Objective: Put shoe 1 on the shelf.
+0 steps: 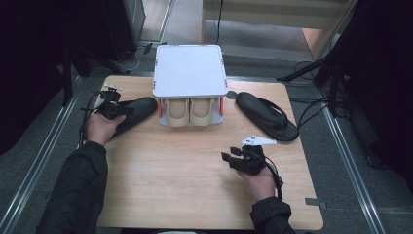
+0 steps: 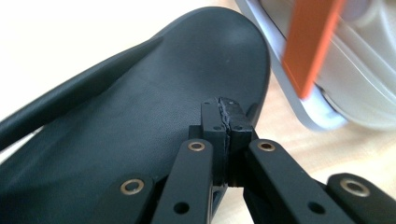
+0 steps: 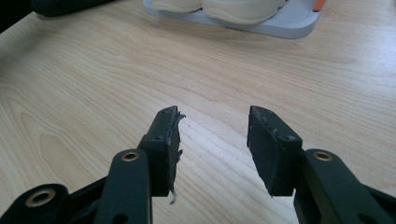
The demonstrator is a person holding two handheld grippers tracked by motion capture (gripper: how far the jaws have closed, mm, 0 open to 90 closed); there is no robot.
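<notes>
Fingers pressed together over the left sandal.
I see my left gripper [image 2: 225, 122] above the black sandal [image 2: 140, 126] beside the shoe rack [image 1: 190, 73]; my right gripper [image 3: 215, 140] hovers, fingers spread, over bare tabletop [image 3: 233, 70].

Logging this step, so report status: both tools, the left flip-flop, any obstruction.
Left tool shut, over left flip-flop; grip unclear. Right tool open, empty. Shoe rack close beside the flip-flop.

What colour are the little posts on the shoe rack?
Orange. The post on the shoe rack shows best in the left gripper view.
</notes>
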